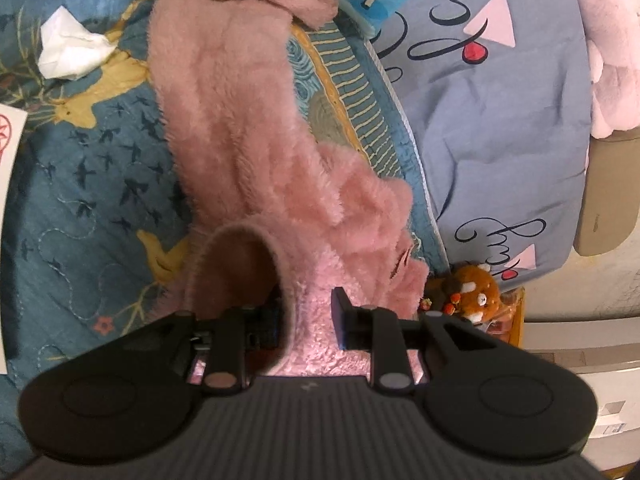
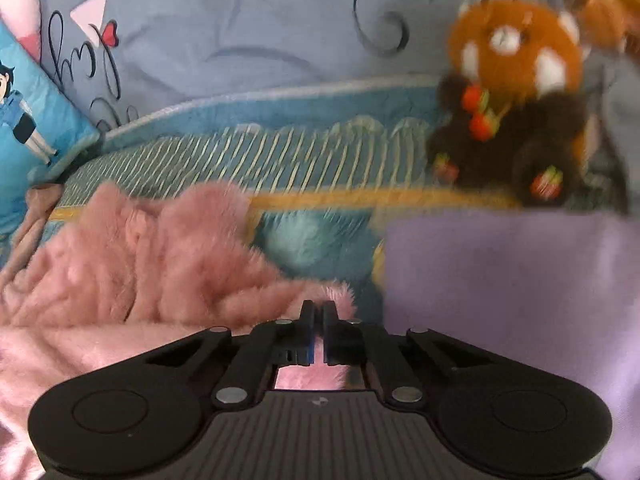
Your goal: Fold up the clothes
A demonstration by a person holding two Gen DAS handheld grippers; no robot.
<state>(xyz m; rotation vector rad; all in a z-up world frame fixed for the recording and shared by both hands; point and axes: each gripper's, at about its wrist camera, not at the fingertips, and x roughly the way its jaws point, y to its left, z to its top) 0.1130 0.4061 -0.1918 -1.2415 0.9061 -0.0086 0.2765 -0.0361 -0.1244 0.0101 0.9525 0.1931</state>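
A fluffy pink garment (image 1: 228,120) lies stretched along a blue patterned quilt (image 1: 80,200) in the left wrist view. Its round cuff opening (image 1: 236,268) stands up right at my left gripper (image 1: 306,320). One finger sits inside the cuff and the other outside, with thick pink fabric filling the gap between them, so it looks shut on it. In the blurred right wrist view the same pink garment (image 2: 140,264) bunches at the lower left. My right gripper (image 2: 319,314) is shut on a fluffy pink edge, fingers almost touching.
A crumpled white tissue (image 1: 68,48) and a white card (image 1: 8,168) lie on the quilt at the left. A brown plush toy (image 2: 516,92) sits at the bed edge by a grey-blue pillow (image 1: 500,120). A lilac cloth (image 2: 512,300) lies right of my right gripper.
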